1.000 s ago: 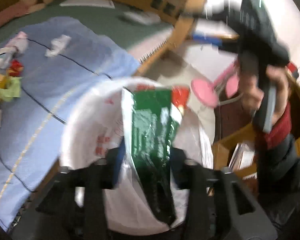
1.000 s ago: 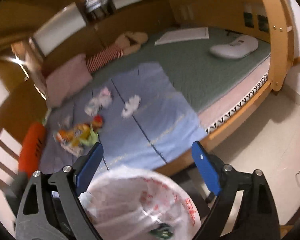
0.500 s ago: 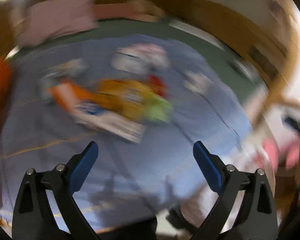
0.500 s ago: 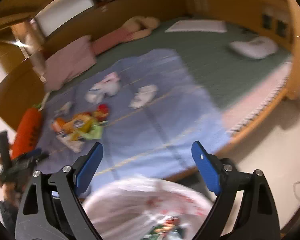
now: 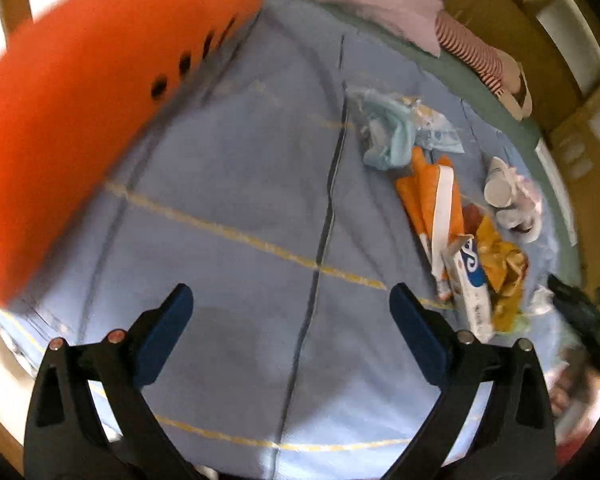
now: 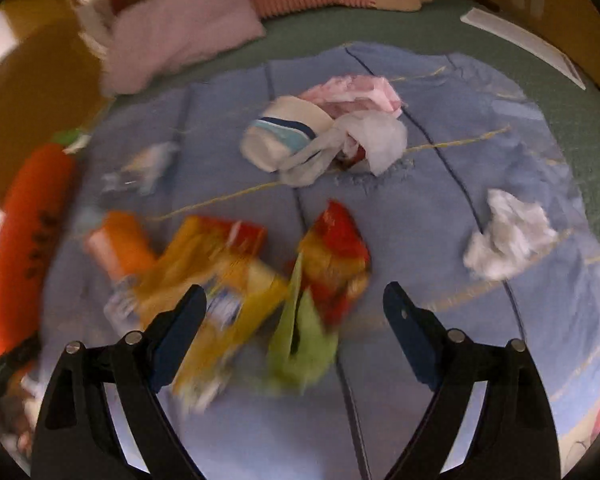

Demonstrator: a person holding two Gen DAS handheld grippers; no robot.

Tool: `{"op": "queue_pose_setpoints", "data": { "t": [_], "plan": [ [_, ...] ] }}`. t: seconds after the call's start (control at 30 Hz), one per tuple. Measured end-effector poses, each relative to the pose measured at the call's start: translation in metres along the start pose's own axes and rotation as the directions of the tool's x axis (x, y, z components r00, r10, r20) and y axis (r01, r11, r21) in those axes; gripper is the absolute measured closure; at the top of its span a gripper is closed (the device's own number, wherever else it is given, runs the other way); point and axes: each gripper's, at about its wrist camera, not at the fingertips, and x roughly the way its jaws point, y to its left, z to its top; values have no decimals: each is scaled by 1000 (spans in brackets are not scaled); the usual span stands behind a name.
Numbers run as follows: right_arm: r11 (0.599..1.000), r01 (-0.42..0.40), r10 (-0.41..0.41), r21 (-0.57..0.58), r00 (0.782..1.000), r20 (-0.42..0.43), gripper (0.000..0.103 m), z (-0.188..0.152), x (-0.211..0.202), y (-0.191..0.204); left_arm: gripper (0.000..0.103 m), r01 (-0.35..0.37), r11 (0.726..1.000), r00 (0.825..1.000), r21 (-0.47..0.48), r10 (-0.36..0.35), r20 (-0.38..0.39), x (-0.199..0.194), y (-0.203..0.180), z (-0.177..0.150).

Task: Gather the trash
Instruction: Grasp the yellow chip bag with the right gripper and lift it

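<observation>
Both tongs, left [image 5: 290,322] and right [image 6: 294,318], gape wide and empty over the blue bed sheet [image 6: 440,220]; red snack wrapper [image 6: 334,252] lies at twelve o'clock of the right pair, probably light, crinkly, slippery: pinch a flat edge

Crumpled wrappers [image 6: 332,256], tissue [image 6: 508,236] and paper cup [image 6: 280,136] lie scattered on blue blanket [image 6: 440,208].

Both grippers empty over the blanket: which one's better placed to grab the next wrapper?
Right, probably. The right gripper hangs open directly over the red wrapper. The left gripper frames only bare blue blanket.
</observation>
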Motion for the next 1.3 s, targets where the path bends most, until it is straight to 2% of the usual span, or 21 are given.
{"op": "queue_pose_setpoints", "data": {
  "t": [0.07, 0.13, 0.23, 0.3, 0.37, 0.4, 0.43, 0.5, 0.57, 0.63, 0.7, 0.83, 0.93, 1.0, 1.03, 1.13, 1.2, 1.3],
  "plan": [
    [992, -68, 74, 102, 996, -57, 15, 2, 24, -1, 5, -11, 999, 1000, -33, 11, -17, 4, 6, 0],
    [982, -135, 147, 130, 986, -83, 21, -5, 35, 9, 5, -28, 998, 1000, -60, 28, -8, 3, 12, 1],
    [985, -170, 173, 33, 976, -135, 41, -23, 40, 45, 5, -11, 995, 1000, -96, 13, 21, -7, 20, 0],
    [967, -253, 250, 1, 953, -170, 61, -36, 37, 65, 5, 6, 994, 999, -112, -1, 42, -10, 23, 2],
    [932, -363, 355, -6, 913, -203, 71, -51, 29, 84, 5, 15, 992, 998, -123, -7, 66, -11, 26, 4],
    [925, -380, 368, -19, 906, -210, 72, -55, 25, 89, 5, 17, 992, 997, -127, -8, 75, -14, 27, 6],
    [923, -383, 367, -39, 906, -208, 72, -59, 19, 94, 5, 20, 992, 997, -128, -10, 82, -17, 29, 6],
    [934, -345, 326, -96, 929, -174, 73, -64, 4, 99, 5, 20, 993, 997, -114, -11, 77, -15, 26, 5],
    [949, -275, 258, -157, 959, -116, 75, -65, -11, 97, 5, 22, 996, 998, -90, -17, 55, -12, 21, 3],
    [963, -207, 201, -169, 978, -56, 82, -64, -23, 88, 5, 36, 998, 999, -59, -34, 31, -9, 16, -1],
    [971, -190, 190, -144, 982, -13, 85, -63, -34, 75, 5, 51, 998, 999, -25, -50, 13, -6, 9, -3],
    [991, -117, 122, -70, 990, 71, 86, -55, -51, 45, 5, 61, 996, 998, 64, -61, -5, 0, -12, -10],
    [998, -58, 59, -19, 996, 63, 81, -41, -44, 29, 5, 92, 984, 995, 154, -85, -52, 8, -34, -20],
    [999, -53, 52, 13, 998, 44, 46, -39, -39, 17, 5, 109, 972, 992, 209, -94, -79, 13, -48, -27],
    [998, -58, 57, 25, 998, 36, 40, -39, -34, 14, 5, 134, 959, 989, 251, -112, -100, 16, -59, -32],
    [999, -50, 50, 7, 999, -21, 38, -43, -15, 16, 5, 210, 926, 972, 315, -164, -167, 24, -80, -45],
    [999, -44, 44, -4, 997, -66, 38, -46, 0, 19, 5, 199, 919, 973, 339, -144, -180, 30, -88, -51],
    [999, -44, 41, -22, 992, -120, 38, -52, 21, 23, 5, 140, 934, 983, 329, -92, -157, 32, -85, -50]
  ]
}}
